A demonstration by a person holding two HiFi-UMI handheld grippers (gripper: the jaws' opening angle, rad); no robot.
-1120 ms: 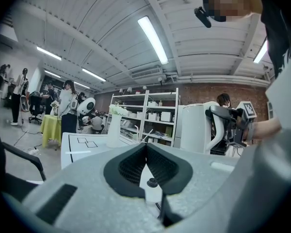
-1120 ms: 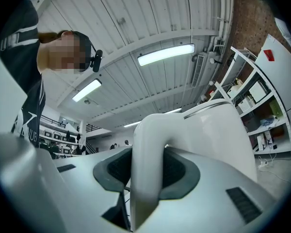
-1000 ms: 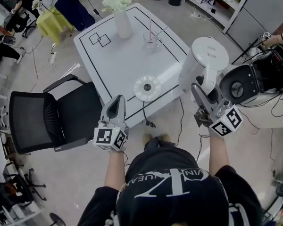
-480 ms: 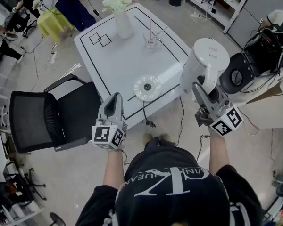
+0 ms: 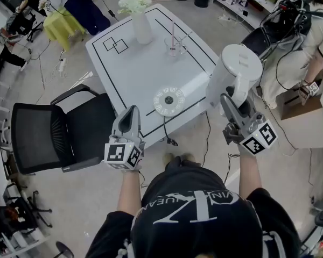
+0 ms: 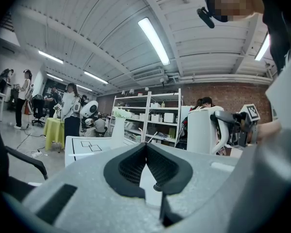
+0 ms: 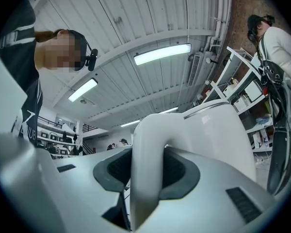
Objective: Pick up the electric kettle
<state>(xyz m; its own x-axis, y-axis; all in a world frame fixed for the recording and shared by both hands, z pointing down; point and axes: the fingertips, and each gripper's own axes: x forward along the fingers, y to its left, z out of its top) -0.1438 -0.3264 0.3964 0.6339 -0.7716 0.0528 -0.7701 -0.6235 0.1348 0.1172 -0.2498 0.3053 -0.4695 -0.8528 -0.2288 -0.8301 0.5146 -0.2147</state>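
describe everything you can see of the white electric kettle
The kettle is white, smooth plastic by its look, with a round flat lid and a looped handle. It hangs upright in the air beside the table, off its round base. The right gripper is clamped on the handle; nothing else touches it.

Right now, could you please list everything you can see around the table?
table: one, white with black lines, centre.
vase: one, white, holding pale flowers, table's far side.
glass: one, clear, right of the vase.
kettle base: one, white disc, table's near edge.
electric kettle: one, white, off its base, at the table's right.
chair: one, black, left of table.
left gripper: grey, shut, empty.
right gripper: grey, gripping the kettle's handle.
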